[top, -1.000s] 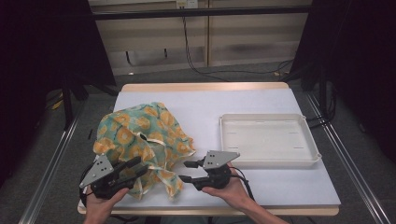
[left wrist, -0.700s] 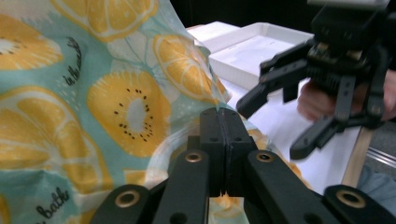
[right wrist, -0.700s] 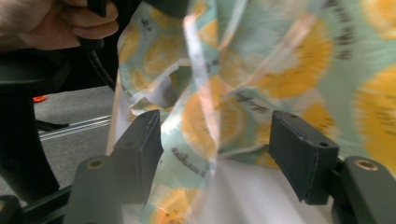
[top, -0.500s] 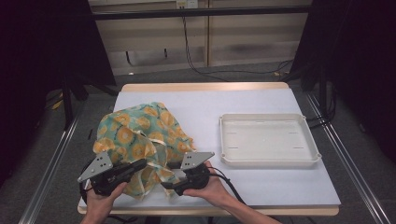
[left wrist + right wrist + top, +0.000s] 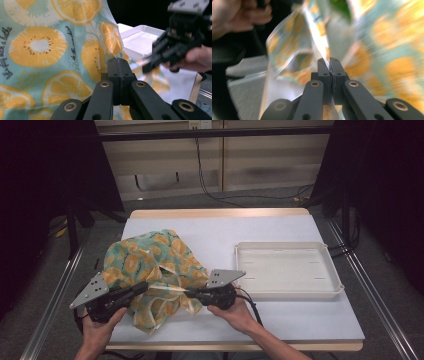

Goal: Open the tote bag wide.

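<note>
A teal cloth printed with orange slices point(image 5: 150, 262) lies bunched on the left half of the white table point(image 5: 300, 320). My left gripper point(image 5: 145, 287) is at its near left side, jaws shut on a fold of the cloth point(image 5: 37, 47), as its own view shows at the tips point(image 5: 119, 60). My right gripper point(image 5: 192, 293) meets the cloth's near right edge. Its jaws have just been closing and now pinch a thin cloth edge point(image 5: 329, 60), with blurred fabric point(image 5: 387, 50) beyond. The two grippers point toward each other, a short span of cloth between them.
A shallow white tray point(image 5: 285, 246) with nothing in it sits on the right half of the table, and shows behind the right gripper point(image 5: 172, 47) in the left gripper view. Metal rails run along both table sides, with dark surroundings beyond.
The right gripper moved left to the cloth's near edge and closed on it. The left gripper closed on its fold and rose a little, lifting the cloth's front.
</note>
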